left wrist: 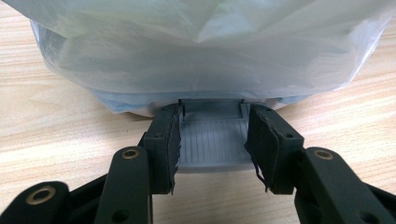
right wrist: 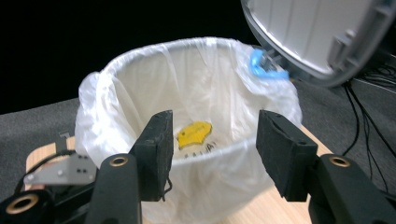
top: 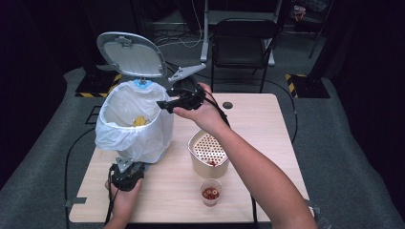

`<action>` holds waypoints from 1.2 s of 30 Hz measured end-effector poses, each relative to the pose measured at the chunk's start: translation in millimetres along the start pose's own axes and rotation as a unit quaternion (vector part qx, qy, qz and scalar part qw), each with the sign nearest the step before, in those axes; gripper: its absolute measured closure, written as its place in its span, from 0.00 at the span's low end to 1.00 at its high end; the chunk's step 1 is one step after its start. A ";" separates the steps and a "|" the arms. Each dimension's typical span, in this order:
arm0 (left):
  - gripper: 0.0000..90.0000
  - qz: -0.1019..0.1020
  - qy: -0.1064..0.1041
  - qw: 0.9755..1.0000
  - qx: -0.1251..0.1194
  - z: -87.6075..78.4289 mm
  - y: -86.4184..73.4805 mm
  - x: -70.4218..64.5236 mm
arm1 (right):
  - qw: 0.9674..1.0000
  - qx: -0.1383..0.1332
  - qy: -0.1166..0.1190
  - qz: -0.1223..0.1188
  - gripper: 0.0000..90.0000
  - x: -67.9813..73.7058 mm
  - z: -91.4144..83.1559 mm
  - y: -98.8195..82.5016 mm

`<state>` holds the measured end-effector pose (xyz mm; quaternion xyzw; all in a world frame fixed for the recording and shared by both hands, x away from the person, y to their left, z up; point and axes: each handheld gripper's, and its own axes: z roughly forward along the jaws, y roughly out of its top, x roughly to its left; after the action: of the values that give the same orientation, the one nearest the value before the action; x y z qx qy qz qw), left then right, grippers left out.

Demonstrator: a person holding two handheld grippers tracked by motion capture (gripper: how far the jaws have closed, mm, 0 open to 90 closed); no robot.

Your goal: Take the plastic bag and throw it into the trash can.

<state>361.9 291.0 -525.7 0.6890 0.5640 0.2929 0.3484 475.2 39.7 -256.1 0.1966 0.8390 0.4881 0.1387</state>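
Holding a small pedal bin (top: 136,119) open on the desk (top: 267,124), the person's two tools are caught mid-task from the high view. The left hand-held gripper (top: 128,172) is kept low at the bin's near foot, while the right hand-held gripper (top: 168,104) is held at the right rim, pointing over the mouth of the white liner bag (top: 114,136). The lid (top: 131,53) is tipped up and back. A yellow scrap (top: 139,121) is seen lying inside the liner, so one discard is judged done. Well to the right, a perforated strainer tub (top: 208,153) with red bits at its bottom and a small cup (top: 211,192) of red pieces are left standing on the desk, and are judged to be what remains.

From the left gripper view, the grey pedal (left wrist: 212,144) is seen clamped between the narrowly set pads (left wrist: 169,140), beneath the bulging liner.

From the right gripper view, the jaws are seen standing moderately apart with nothing between the pads (right wrist: 157,144); the yellow scrap (right wrist: 194,133) is framed beyond them, down in the bag, and the raised lid (right wrist: 317,32) is seen at upper right.
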 end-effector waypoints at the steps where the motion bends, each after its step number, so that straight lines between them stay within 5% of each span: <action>1: 0.60 0.000 0.000 1.000 0.000 0.1 0.0 0.0 | 1.000 -0.001 0.000 0.003 0.51 -1.0 -2.9 -2.6; 6: 0.60 -0.011 -0.007 1.000 -0.017 3.6 0.8 -3.2 | 1.000 -0.003 -0.005 0.008 0.52 -6.7 -16.1 -14.7; 7: 0.60 0.001 -0.006 1.000 -0.002 2.1 1.7 -1.4 | 1.000 -0.002 -0.009 0.006 0.52 -7.6 -17.5 -16.3; 22: 0.63 0.000 -0.016 1.000 -0.012 9.2 5.8 -2.1 | 0.999 -0.011 -0.029 0.026 0.53 -17.2 -53.0 -54.2; 23: 0.63 -0.015 -0.019 0.999 -0.023 10.8 5.7 -3.9 | 0.999 -0.008 -0.034 0.027 0.53 -17.9 -56.7 -59.8; 24: 0.63 -0.001 -0.018 1.000 -0.011 9.8 6.1 -1.9 | 0.999 -0.008 -0.036 0.025 0.53 -18.3 -58.0 -62.0; 30: 0.64 -0.002 -0.021 1.000 -0.008 10.4 6.9 -2.2 | 0.998 -0.010 -0.043 0.037 0.53 -19.0 -65.9 -76.8; 32: 0.67 -0.013 -0.021 0.999 -0.031 13.0 6.3 -5.0 | 0.998 -0.013 -0.044 0.044 0.53 -18.6 -69.9 -82.4; 36: 0.67 -0.011 -0.022 0.999 -0.026 12.3 6.6 -4.5 | 0.998 -0.012 -0.047 0.043 0.53 -18.4 -75.3 -93.4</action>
<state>374.6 283.9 -527.6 0.6795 0.5563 0.2884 0.3816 441.3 -68.1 -300.4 0.2537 0.8161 0.4942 0.1591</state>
